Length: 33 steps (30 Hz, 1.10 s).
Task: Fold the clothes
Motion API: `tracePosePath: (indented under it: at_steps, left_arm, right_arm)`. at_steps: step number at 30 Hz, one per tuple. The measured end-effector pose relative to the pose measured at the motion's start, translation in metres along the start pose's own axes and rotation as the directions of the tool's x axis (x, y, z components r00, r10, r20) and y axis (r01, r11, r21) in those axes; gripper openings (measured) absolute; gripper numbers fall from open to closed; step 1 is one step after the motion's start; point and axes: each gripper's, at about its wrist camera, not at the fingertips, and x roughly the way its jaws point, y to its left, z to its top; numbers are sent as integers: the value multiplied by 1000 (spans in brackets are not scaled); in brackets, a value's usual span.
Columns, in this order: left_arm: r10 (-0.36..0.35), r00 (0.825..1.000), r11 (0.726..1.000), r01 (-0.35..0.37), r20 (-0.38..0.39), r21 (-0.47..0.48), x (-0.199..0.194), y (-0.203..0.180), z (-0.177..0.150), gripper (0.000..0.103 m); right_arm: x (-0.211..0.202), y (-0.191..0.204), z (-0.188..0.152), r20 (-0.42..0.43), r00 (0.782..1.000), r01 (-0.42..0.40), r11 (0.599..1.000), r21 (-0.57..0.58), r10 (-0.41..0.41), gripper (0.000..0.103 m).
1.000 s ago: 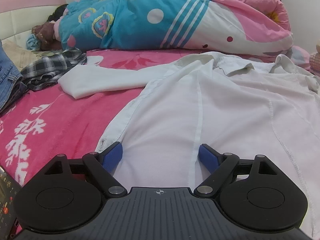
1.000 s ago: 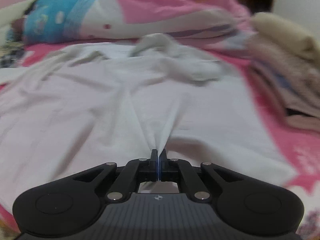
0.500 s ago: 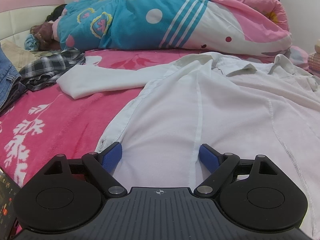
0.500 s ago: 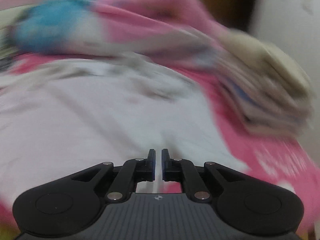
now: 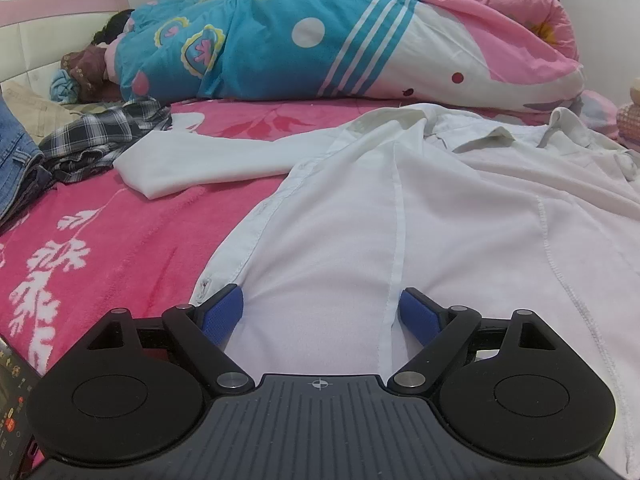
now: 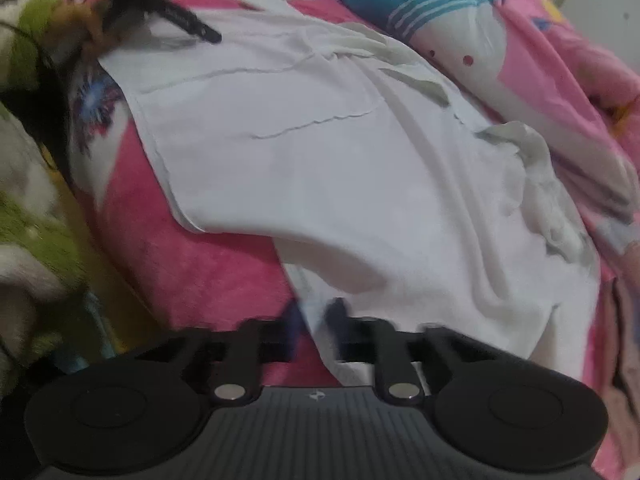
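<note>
Bed with pink floral blanket (image 5: pixel 132 240): white shirt (image 5: pixel 460 220) spread flat, rolled quilt (image 5: pixel 340 36) behind, plaid garment (image 5: pixel 100 136) and jeans (image 5: pixel 16 152) aside; left gripper (image 5: pixel 322 312) wide apart over hem, right gripper (image 6: pixel 314 320) closing, blurred, on shirt edge.

- The shirt (image 5: pixel 400 216) lies flat on the bed (image 5: pixel 120 248).
- Its sleeve (image 5: pixel 208 164) reaches out to the left.
- The big quilt (image 5: pixel 360 36) lies behind the shirt.
- The checked cloth (image 5: pixel 100 136) and jeans (image 5: pixel 16 152) lie far left.
</note>
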Motion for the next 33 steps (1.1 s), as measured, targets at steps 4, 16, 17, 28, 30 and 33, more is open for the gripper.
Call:
tracePosePath:
  at_steps: [4,16,17,28,30,33]
  left_arm:
    - [1,1000,1000,-1,1,0,0,0,0,87]
    - [-3,1000,1000,3,-2,3,1,1,0,87]
    - [-4,1000,1000,4,-3,6,0,1,1,88]
    - [19,999,1000,-20,28,23,-23,-1,14,93]
    - [1,998,1000,-3,67,31,-28,-5,22,93]
    - [-54,994,998,50,97,35,-21,-15,34,96]
  right_arm:
    - [-22,6,-4,-36,999,-18,998,-53,16,0]
    - [-27,10,-16,-194,981,-38,995,-91,20,5]
    - [-33,9,-13,-194,980,-53,996,-78,37,9]
    - [-74,-70,50,302,945,-216,931,294,124,60]
    - [-55,-89,75,353,930,-236,901,364,101,67]
    - [-6,-131,111,325,945,-209,843,495,43,70]
